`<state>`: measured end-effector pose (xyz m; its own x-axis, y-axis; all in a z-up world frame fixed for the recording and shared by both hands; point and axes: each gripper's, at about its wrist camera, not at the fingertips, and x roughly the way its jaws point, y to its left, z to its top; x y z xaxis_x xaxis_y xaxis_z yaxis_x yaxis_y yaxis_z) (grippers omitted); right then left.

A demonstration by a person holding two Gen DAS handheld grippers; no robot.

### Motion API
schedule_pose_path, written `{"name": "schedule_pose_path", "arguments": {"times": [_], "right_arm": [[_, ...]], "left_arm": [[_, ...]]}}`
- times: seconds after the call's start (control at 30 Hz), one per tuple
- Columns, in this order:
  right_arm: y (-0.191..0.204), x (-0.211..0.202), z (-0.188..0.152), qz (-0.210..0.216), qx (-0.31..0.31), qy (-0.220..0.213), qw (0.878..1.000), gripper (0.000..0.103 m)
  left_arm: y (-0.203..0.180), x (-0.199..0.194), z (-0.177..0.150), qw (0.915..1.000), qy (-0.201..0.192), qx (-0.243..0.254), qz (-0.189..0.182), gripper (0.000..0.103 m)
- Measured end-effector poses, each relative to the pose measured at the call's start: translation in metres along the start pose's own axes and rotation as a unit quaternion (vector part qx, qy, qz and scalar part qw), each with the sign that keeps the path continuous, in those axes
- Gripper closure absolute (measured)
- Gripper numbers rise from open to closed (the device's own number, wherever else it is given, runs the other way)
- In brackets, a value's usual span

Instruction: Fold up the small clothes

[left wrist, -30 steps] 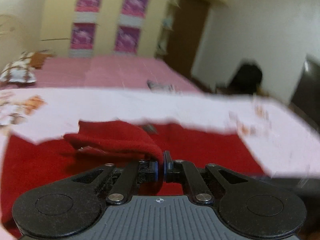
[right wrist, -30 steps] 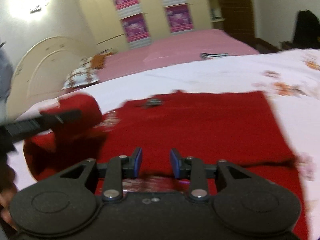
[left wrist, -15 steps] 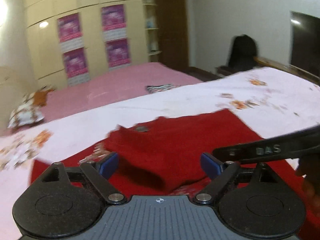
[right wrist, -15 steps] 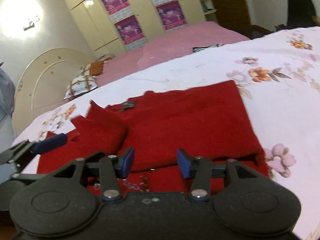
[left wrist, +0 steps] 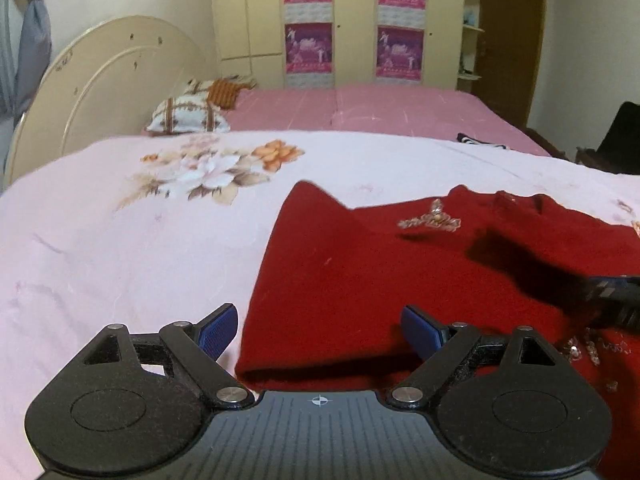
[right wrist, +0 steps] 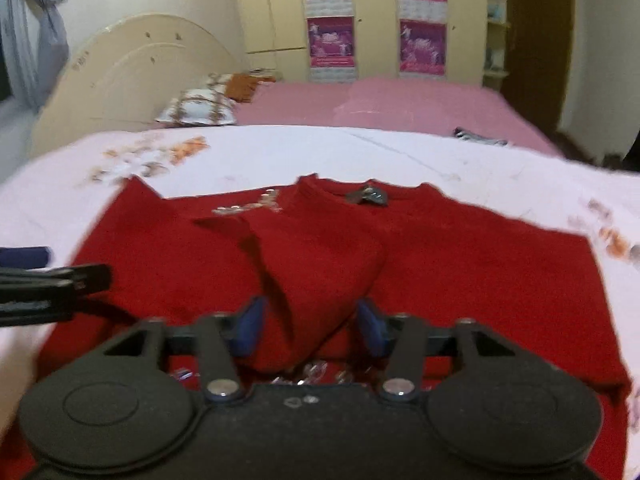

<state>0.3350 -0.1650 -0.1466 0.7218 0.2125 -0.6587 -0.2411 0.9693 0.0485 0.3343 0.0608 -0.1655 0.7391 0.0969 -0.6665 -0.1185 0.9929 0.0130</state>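
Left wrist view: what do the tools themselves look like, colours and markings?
The left tool has matte black linkage arms with triangular cutouts, silver pivot pins, two round black discs, a ribbed grey body bearing a small crosshair mark, and blue textured fingertips. The right tool matches: black arms, silver pins, blue pads. No cables or sleeves show.

Black left gripper point(left wrist: 318, 326), blue pads point(left wrist: 218, 326), seemingly ribbed.

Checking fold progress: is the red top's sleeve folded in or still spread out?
Folded in: one sleeve lies across the red top, its cuff between the open right hand-held gripper fingers.
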Motion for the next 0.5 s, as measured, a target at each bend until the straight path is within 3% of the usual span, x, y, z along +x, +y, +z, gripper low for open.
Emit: {"name": "schedule_pose_path", "arguments": {"times": [0.07, 0.2, 0.33, 0.43, 0.5], "right_arm": [[-0.021, -0.004, 0.006, 0.015, 0.052, -0.004, 0.999, 0.094], [-0.072, -0.028, 0.008, -0.005, 0.112, -0.034, 0.993, 0.095], [-0.124, -0.020, -0.013, -0.012, 0.188, 0.020, 0.982, 0.094], [-0.140, -0.023, -0.018, 0.013, 0.221, 0.009, 0.975, 0.079], [-0.146, -0.022, -0.016, 0.012, 0.226, 0.000, 0.974, 0.078]], "left_arm": [[-0.006, 0.009, 0.003, 1.0000, 0.002, -0.005, -0.003, 0.015], [-0.007, 0.039, -0.002, 0.9977, 0.050, -0.043, -0.014, 0.015], [-0.006, 0.040, -0.005, 0.9963, 0.047, -0.068, -0.026, 0.015], [-0.003, 0.039, -0.003, 0.9959, 0.045, -0.071, -0.032, 0.015], [0.000, 0.039, 0.002, 0.9955, 0.040, -0.081, -0.030, 0.015]]}}
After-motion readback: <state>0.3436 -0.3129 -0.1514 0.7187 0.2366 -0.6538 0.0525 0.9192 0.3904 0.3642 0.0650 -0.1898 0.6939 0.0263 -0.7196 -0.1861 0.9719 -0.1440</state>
